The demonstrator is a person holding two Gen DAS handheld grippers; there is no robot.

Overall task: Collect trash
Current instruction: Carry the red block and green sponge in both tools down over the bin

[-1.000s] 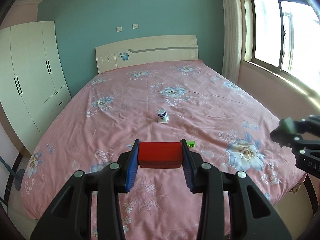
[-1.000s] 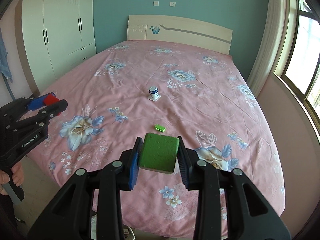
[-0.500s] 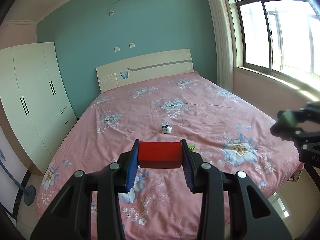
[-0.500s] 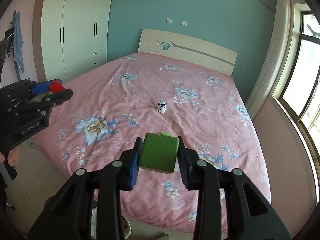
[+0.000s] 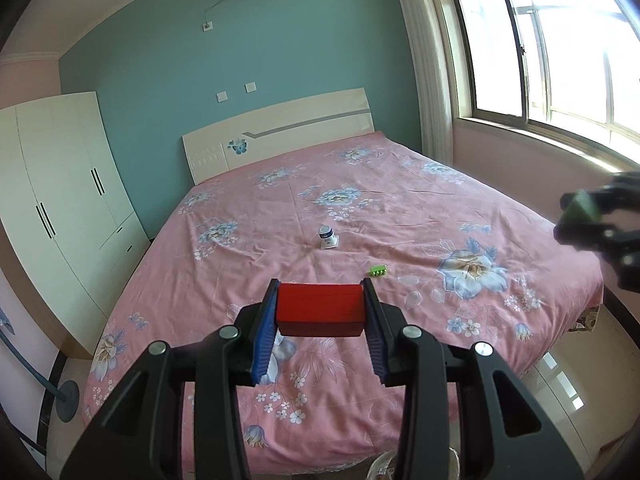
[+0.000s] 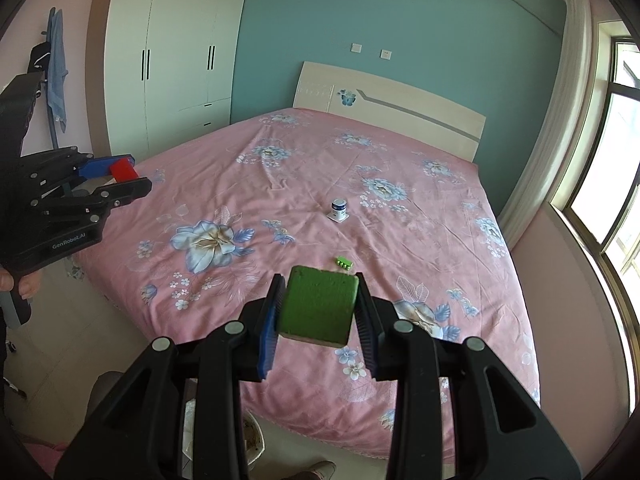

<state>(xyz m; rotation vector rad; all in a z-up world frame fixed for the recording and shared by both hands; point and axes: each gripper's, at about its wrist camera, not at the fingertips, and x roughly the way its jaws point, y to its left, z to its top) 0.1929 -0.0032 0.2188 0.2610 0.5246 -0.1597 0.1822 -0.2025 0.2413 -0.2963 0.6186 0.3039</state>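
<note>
Between your left gripper's (image 5: 320,312) jaws sits a clamped red block (image 5: 320,309); your right gripper (image 6: 318,308) clamps what looks like a green sponge (image 6: 318,305).

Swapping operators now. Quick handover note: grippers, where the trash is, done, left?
Left gripper: shut on the red rectangular block, held above the foot of the pink floral bed.
Right gripper: shut on the green cube-shaped block.
On the bed: small green toothed piece; small white-and-blue bottle.
Done: two blocks picked.
Left: bin both, then collect those two.
</note>
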